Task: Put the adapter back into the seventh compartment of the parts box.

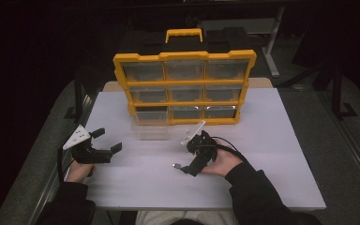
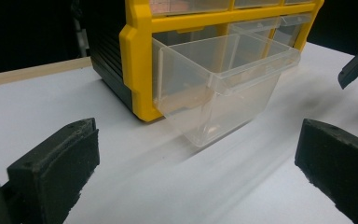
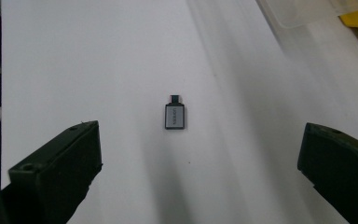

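Now | right claw (image 3: 200,172) released over small flat metal adapter (image 3: 174,115) | left claw (image 2: 196,172) released facing clear plastic drawer (image 2: 219,93)

Dark long sleeves (image 1: 255,187) are worn on both forearms, reaching to the wrists. Each gripper is built of black parts: the left gripper (image 1: 108,140) is topped by a pale grey three-cornered plate (image 1: 76,136) pierced with small holes, and the right gripper (image 1: 180,167) is trailed by a black cable (image 1: 226,145). Blocky black jaws with rough, matte faces and a small screw hole are seen in both gripper views.
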Tool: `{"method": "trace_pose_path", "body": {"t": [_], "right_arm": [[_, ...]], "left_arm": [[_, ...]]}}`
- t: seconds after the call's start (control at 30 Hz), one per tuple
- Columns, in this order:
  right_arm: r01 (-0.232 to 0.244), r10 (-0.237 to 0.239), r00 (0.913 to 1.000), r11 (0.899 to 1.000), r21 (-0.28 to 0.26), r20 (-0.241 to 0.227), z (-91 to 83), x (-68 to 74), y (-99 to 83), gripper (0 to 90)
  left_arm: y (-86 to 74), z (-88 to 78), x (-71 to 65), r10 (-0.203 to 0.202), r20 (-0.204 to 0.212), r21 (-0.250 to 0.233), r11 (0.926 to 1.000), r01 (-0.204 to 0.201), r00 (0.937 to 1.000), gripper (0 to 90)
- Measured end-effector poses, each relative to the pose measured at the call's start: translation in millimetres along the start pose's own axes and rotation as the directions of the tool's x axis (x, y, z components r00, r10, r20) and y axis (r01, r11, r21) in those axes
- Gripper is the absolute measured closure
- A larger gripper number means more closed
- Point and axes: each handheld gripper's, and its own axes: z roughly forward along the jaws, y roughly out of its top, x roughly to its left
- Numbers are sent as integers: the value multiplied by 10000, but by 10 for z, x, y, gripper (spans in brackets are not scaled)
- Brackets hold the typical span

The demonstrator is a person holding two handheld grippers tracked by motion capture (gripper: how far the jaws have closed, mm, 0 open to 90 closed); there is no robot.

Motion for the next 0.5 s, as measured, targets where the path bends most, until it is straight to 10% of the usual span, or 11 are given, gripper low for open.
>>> {"method": "trace_pose_path", "body": {"t": [0.5], "right_arm": [[228, -202, 9979, 9989, 418, -612, 217, 42, 75, 93]], "left_arm": [[-3, 9, -5, 65, 31, 44, 10000, -66, 10000, 0]]}}
